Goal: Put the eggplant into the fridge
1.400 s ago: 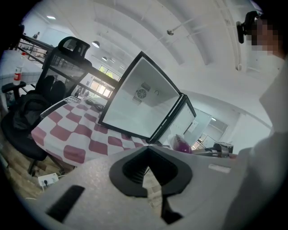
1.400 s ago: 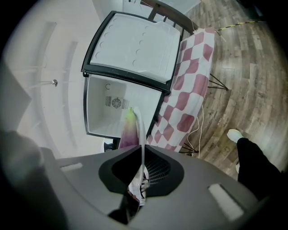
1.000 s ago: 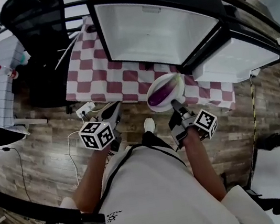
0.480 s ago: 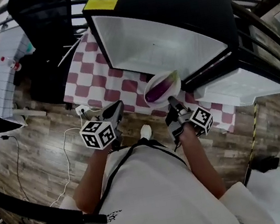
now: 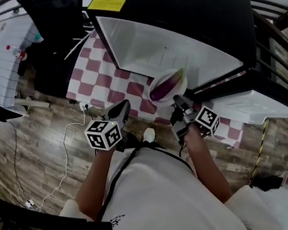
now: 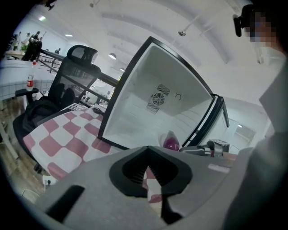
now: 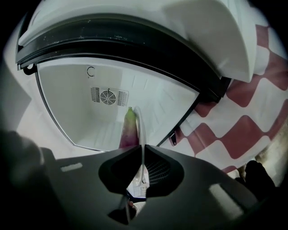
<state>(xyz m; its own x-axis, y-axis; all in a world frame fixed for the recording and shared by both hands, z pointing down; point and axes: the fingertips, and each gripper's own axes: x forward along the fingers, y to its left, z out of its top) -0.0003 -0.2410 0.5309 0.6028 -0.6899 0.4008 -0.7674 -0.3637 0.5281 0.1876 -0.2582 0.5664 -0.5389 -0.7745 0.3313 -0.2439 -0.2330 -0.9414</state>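
Gripping is seen on the right side only: the rim of a white plate (image 5: 179,92) is pinched between the near-closed jaws of the right gripper (image 5: 177,99), edge-on in the right gripper view (image 7: 141,128). The eggplant (image 5: 164,88) is carried on that plate, purple body with a green stem end, and is held just at the mouth of the open fridge (image 5: 169,3), not yet inside. The fridge's white interior is seen past the plate, with a round fan grille (image 7: 109,96) on the back wall. The fridge door (image 5: 252,107) is swung open to the right. The left gripper (image 5: 122,107) is held beside the right one, jaws closed together with nothing between them. A red-and-white checkered cloth (image 5: 94,76) is spread under the fridge. A black chair (image 5: 57,22) is placed behind the cloth, on a wood floor (image 5: 46,150).
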